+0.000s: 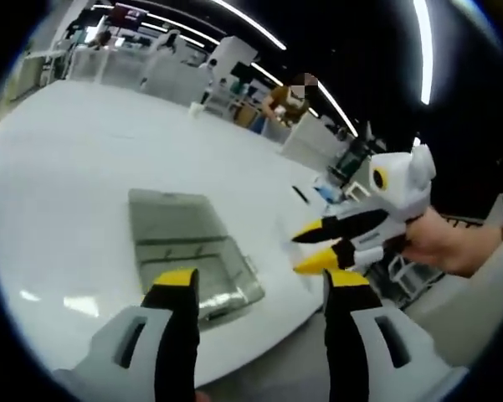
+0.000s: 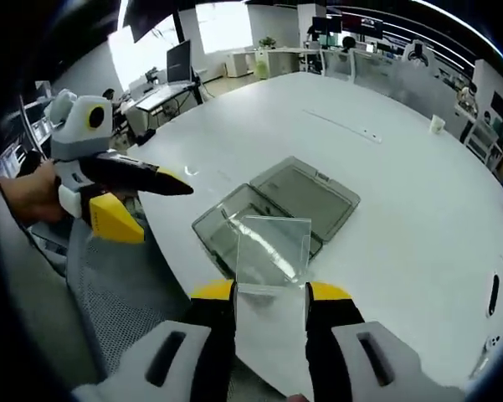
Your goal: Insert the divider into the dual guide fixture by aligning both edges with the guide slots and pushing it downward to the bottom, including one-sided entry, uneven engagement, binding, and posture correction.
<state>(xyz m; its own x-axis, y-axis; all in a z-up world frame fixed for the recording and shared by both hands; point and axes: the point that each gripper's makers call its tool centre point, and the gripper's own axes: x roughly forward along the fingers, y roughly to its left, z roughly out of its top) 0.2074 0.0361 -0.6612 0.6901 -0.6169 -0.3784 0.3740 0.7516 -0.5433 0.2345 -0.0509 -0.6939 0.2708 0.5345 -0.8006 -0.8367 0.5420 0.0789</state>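
Seen from the left gripper view, the left gripper [image 1: 255,280] hovered with its black, yellow-tipped jaws spread wide and nothing between them, above the near edge of a broad white oval table [image 1: 84,167]. Just ahead of the jaws lay the clear grey plastic guide fixture box [image 1: 188,251], open on the table top. To the right, the right gripper [image 1: 305,249] came into frame beyond the table edge, a white body with yellow-and-black jaws held in a person's hand [image 1: 452,243]; a faint clear sheet seemed to hang at its tips.

In the right gripper view, the left gripper [image 2: 163,201] entered from the left, past the table's edge [image 2: 201,260], its jaws well parted and empty, a hand [image 2: 25,197] behind it. At centre, the fixture box [image 2: 276,209] sat with its hinged lid [image 2: 305,193] laid flat behind it. The right gripper [image 2: 269,291] pinched the lower edge of the clear square plastic divider [image 2: 272,247], which stood upright over the box's near side. Whether it touched the box could not be told. Office desks [image 2: 259,59] lined the background.
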